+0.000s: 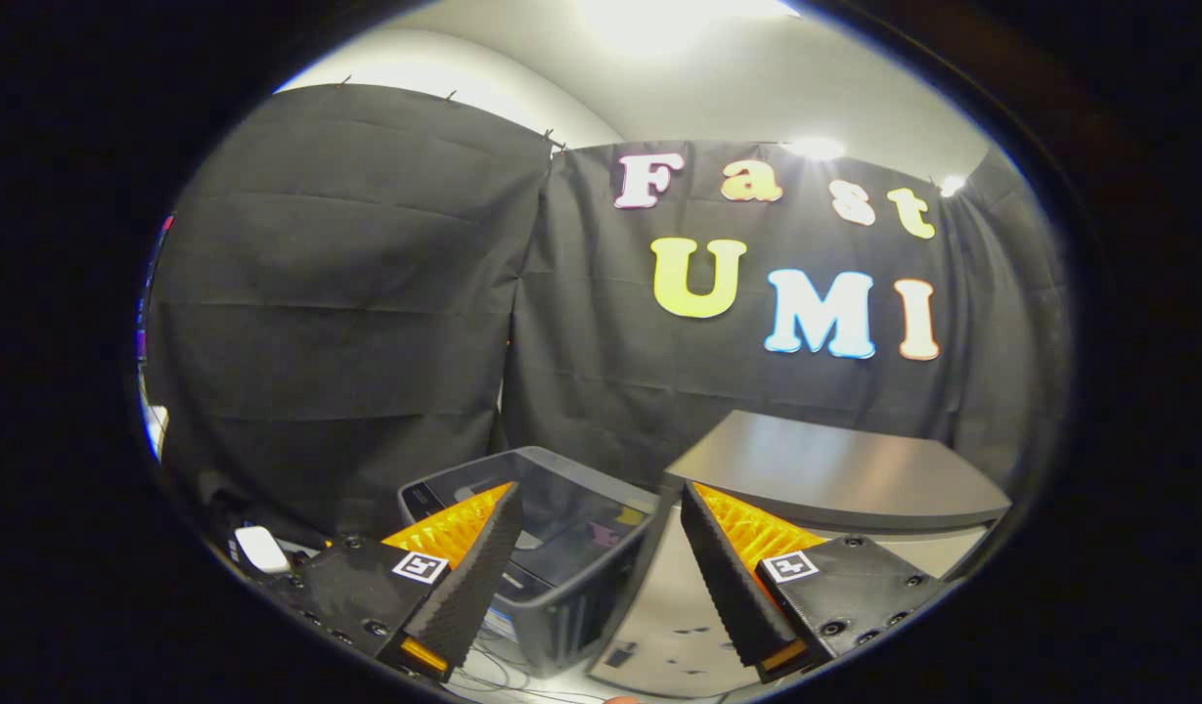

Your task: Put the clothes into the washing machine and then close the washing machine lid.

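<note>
The washing machine [547,596] is a small dark grey box just ahead of and below my fingers. Its tinted see-through lid [561,513] covers the top and mirrors the wall behind. I cannot tell whether the lid lies fully down. My gripper [601,494] hangs above the machine, open wide, with nothing between the fingers. The left finger [468,577] is over the machine's left front corner. The right finger [728,577] is over its right side.
A grey curved tabletop [835,469] stands to the right of the machine, beyond the right finger, with a pale panel [659,606] under it. A small white object [260,550] and some cables [503,670] lie low at the left. The black cloth wall closes the back.
</note>
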### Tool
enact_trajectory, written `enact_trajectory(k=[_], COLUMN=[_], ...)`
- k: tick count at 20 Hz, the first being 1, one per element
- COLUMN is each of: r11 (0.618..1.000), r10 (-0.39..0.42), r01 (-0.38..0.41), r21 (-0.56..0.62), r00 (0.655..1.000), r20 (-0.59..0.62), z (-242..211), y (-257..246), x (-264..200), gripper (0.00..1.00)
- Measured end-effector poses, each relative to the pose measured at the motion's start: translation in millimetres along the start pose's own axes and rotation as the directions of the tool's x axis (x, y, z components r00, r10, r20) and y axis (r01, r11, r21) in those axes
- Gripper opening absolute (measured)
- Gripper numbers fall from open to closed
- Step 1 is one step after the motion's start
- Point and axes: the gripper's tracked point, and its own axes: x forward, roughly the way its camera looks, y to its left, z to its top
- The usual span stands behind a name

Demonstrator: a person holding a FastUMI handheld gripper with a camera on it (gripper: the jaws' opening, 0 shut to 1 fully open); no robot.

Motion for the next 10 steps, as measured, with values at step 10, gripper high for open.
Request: enact_trajectory(k=[10], r11=[0.970], r10=[-0.230], r01=[0.227], r21=[0.086], r00=[0.973], r20=[0.030], z=[-17], y=[-91], x=[-123], gripper=[1.00])
